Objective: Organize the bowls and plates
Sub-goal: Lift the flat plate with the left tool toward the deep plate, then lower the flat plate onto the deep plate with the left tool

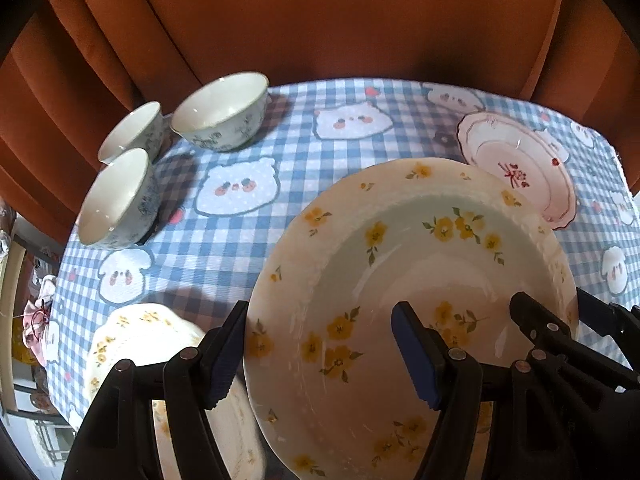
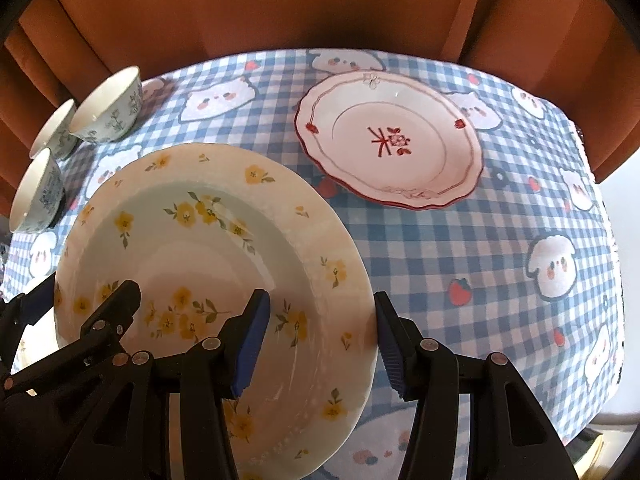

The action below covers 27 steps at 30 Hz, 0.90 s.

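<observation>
A cream plate with yellow flowers (image 1: 400, 264) (image 2: 208, 248) hangs tilted above the table, held at two opposite sides. My left gripper (image 1: 320, 344) is shut on its left rim, one pad inside and one outside. My right gripper (image 2: 320, 332) is shut on the right rim the same way. Another plate with yellow flowers (image 1: 136, 344) lies below at the lower left. A pink plate with red marks (image 1: 516, 168) (image 2: 388, 140) lies flat further back on the right. Three white bowls with a blue-green pattern (image 1: 224, 112) (image 2: 108, 108) stand close together at the back left.
A blue checked tablecloth with cartoon animals (image 1: 304, 208) (image 2: 460, 240) covers the table. Orange-brown curtain folds (image 1: 320, 20) hang right behind the far edge. The table's right edge (image 2: 608, 216) drops off beyond the pink plate.
</observation>
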Available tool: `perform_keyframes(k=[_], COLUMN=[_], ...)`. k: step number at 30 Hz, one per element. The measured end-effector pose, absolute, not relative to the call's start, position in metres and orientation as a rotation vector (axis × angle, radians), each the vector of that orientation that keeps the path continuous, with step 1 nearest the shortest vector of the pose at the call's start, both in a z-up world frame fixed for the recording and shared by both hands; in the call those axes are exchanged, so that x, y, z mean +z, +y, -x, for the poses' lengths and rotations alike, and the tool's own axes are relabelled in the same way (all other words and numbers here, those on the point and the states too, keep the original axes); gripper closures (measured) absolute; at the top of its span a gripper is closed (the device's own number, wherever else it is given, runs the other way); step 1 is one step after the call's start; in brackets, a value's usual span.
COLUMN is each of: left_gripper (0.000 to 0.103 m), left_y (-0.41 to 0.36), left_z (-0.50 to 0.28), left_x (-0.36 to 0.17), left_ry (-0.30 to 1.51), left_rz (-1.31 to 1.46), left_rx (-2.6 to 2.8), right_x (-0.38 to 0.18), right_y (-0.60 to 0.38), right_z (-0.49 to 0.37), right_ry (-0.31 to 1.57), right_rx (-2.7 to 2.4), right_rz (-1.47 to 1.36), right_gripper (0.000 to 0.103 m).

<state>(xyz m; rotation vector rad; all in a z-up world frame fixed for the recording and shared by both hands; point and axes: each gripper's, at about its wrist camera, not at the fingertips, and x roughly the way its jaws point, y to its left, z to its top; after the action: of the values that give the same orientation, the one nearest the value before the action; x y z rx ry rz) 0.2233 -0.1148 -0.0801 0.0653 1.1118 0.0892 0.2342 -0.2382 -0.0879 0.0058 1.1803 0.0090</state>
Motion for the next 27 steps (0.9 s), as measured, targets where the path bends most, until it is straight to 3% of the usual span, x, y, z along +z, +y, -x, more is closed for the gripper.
perform_keyframes(k=[15, 27], left_gripper=[0.032, 0.032], left_y=[-0.054, 0.019], left_z=[-0.183, -0.152], left_x=[-0.045, -0.054], left_ry=[1.062, 1.087], left_rz=[0.001, 0.058], left_rx=[0.081, 0.105], right_x=[-0.039, -0.044], right_y=[-0.183, -0.112], right_z=[-0.198, -0.17], right_ry=[1.107, 1.143], right_rx=[0.013, 0.039], right_rz=[0.033, 0.083], right_gripper=[0.047, 0.047])
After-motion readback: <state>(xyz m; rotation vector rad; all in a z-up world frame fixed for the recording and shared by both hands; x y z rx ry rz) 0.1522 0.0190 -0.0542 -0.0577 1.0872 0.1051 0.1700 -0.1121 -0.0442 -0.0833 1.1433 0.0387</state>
